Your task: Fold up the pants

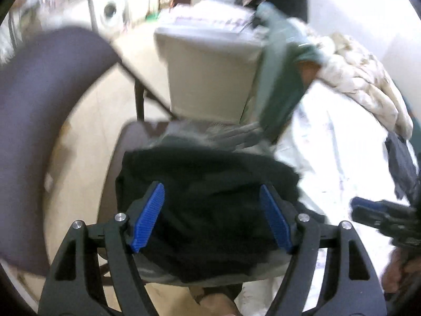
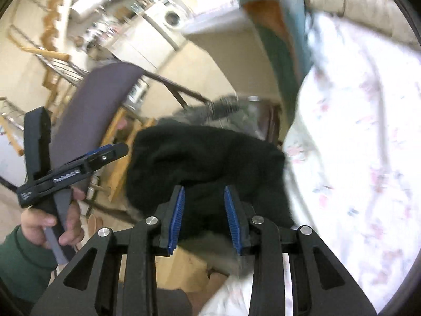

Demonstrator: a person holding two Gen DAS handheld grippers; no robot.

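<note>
Black pants (image 1: 210, 205) lie bunched in a heap on a chair seat beside the bed; they also show in the right wrist view (image 2: 208, 163). My left gripper (image 1: 211, 200) is open, its blue pads apart just above the heap, holding nothing. It also shows in the right wrist view (image 2: 110, 152), held in a hand at the left. My right gripper (image 2: 204, 205) is open with a narrower gap, over the near edge of the heap, empty. Its tip shows in the left wrist view (image 1: 368, 210) at the right edge.
A white flowered bedsheet (image 2: 355, 144) lies to the right. A purple-brown chair back (image 1: 44, 131) curves at the left. A grey striped cloth (image 1: 231, 131) lies behind the pants. A beige bin (image 1: 210, 73) and green garment (image 1: 279, 79) stand farther back. Tan bedding (image 1: 363, 79) lies at the right.
</note>
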